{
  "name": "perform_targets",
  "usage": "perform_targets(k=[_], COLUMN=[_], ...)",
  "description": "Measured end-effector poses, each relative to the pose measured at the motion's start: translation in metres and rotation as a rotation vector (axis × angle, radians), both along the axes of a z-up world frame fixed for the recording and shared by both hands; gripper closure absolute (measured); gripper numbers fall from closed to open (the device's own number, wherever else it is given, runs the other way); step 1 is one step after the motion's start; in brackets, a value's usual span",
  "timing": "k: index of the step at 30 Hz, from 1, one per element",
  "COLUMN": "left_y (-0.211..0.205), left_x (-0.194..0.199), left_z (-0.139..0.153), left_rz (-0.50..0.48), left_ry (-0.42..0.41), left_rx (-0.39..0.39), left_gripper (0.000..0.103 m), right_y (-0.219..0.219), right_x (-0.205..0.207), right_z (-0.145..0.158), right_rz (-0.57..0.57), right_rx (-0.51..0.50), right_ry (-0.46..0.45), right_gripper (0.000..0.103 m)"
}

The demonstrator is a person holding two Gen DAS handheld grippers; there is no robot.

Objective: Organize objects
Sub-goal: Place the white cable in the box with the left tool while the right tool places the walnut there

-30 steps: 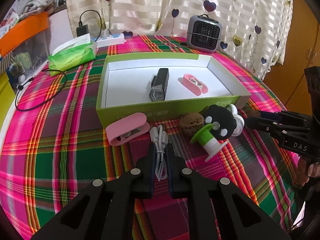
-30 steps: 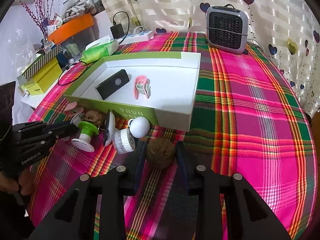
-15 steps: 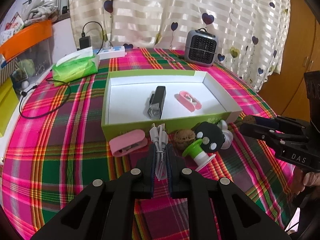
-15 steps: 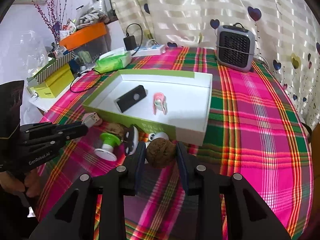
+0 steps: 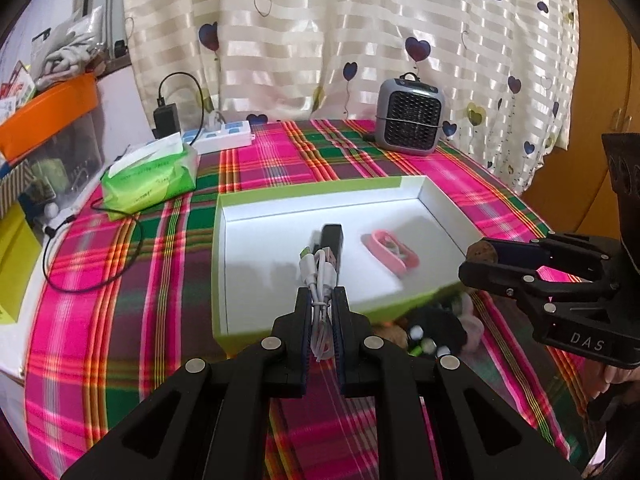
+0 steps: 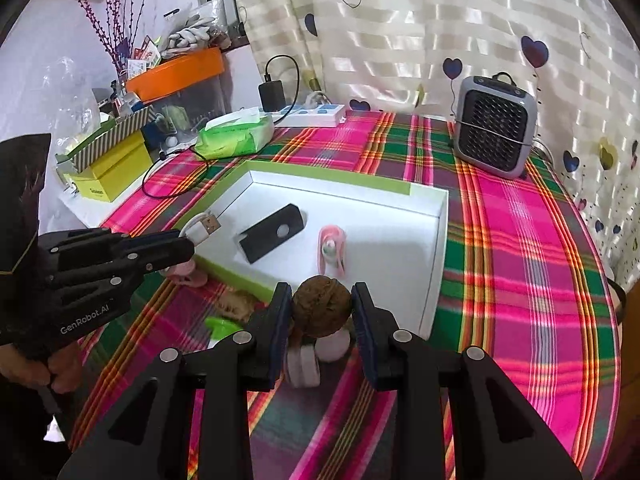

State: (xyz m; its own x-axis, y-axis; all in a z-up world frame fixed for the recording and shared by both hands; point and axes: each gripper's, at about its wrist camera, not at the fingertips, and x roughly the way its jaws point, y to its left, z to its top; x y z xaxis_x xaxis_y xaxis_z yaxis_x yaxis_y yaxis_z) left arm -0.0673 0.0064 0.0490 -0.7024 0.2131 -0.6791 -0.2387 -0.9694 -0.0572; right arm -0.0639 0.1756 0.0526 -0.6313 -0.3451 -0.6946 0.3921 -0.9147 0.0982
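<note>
Left gripper [image 5: 321, 308] clamped on a bundled white cable [image 5: 319, 280], its long axis running along the fingers, plugs pointing forward (above the box's near wall). Right gripper [image 6: 321, 312] clamped on a walnut [image 6: 321, 311], raised before the green-rimmed box [image 6: 438, 256] holding a black case [image 6: 272, 233] and pink clip [image 6: 331, 250].

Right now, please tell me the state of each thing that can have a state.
Left gripper: shut on white cable, lifted.
Right gripper: shut on walnut, lifted.
Green box: open, lidless.
Black device: lying flat in box.
Pink case: lying in box.
</note>
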Motion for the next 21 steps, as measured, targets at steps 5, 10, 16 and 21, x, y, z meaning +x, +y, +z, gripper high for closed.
perform_targets(k=[5,10,16,21], left_y=[-0.001,-0.004,0.002,0.009], left_x=[-0.022,-0.044,-0.062,-0.064], left_z=[-0.004,-0.012,-0.026,-0.033], left_rz=[0.013,0.038,0.019,-0.013], left_ry=[-0.015,-0.033,-0.081,-0.102], left_rx=[-0.022,-0.048,-0.059,-0.049], left_gripper=[0.094,0.094,0.094,0.094], right_y=[-0.002,-0.001,0.0,-0.004], right_x=[-0.022,-0.045,-0.068,-0.071], right_z=[-0.005,-0.012,-0.027,-0.029], right_rz=[-0.004,-0.019,-0.029,-0.011], right_rx=[0.018,0.04,0.067,0.067], right_ry=[-0.016,-0.032,-0.081,-0.086], right_gripper=[0.071,0.071,0.071,0.071])
